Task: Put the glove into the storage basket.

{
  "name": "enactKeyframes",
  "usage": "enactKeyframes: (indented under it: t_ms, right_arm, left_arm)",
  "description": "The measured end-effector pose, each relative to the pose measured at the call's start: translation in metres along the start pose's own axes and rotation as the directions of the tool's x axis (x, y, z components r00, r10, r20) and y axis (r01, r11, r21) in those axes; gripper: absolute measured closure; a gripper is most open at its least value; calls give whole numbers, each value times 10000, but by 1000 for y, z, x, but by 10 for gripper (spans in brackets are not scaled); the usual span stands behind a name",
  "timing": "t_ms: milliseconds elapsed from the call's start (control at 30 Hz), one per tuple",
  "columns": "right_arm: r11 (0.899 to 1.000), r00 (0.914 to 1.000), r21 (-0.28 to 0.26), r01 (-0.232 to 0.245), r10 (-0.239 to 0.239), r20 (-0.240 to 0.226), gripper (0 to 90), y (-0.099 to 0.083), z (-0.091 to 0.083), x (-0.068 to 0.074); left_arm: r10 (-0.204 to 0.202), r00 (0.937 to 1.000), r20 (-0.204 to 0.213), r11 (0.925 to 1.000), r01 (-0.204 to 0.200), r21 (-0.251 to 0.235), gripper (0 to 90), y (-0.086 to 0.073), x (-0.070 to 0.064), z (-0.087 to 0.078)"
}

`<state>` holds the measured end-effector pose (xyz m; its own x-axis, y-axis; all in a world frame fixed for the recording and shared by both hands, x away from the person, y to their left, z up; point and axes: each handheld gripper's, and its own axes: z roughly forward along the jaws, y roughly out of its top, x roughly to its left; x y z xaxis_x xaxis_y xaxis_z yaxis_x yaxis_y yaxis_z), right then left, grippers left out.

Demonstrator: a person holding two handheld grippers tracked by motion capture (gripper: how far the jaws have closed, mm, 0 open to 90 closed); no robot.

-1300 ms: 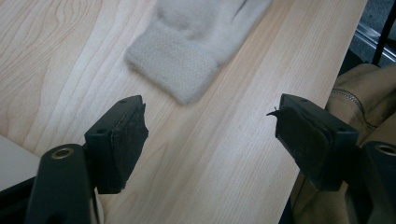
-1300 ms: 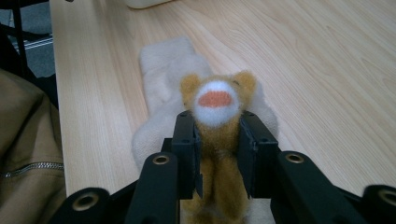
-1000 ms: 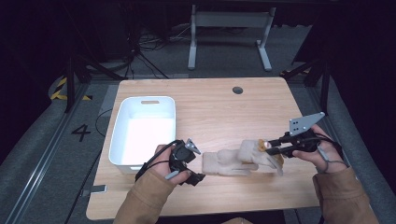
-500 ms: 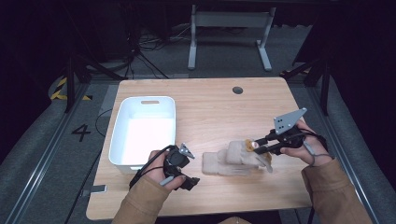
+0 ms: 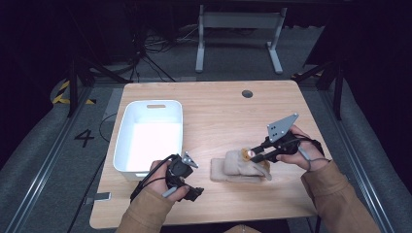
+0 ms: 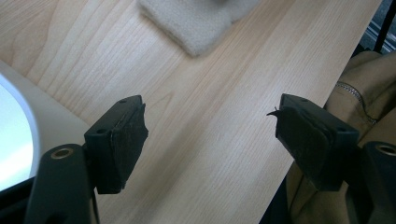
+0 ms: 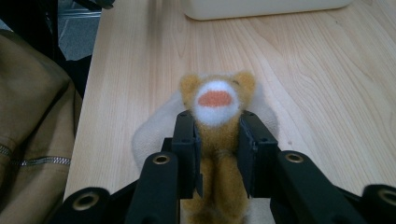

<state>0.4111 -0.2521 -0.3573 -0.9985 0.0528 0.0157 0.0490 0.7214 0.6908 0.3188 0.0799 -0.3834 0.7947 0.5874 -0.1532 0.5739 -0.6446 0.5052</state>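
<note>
Right gripper (image 7: 217,140), we note, pinches the plush toy (image 7: 217,105) over the beige cloth (image 5: 233,171); left gripper (image 6: 210,135) stands spread above the counter (image 5: 218,114).

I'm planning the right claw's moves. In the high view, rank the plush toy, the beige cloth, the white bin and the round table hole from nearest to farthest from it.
1. Plush toy, in the right claw.
2. Beige cloth, just beneath.
3. Round table hole, far edge.
4. White bin, left side.
</note>
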Motion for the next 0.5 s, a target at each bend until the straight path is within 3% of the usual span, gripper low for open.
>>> enactKeyframes:
  t_ms: [300, 500]
  right_arm:
    - [9995, 9995, -202, 251, -255, -178, 710, 9, 17, 5]
    - [9996, 9995, 191, 218, -214, -232, 708, 10, 35, 2]
  left_arm:
    - [44, 10000, 68, 9999, -45, 126, 253, 2, -1, 4]
    - [21, 10000, 79, 9999, -22, 120, 252, 1, 0, 5]
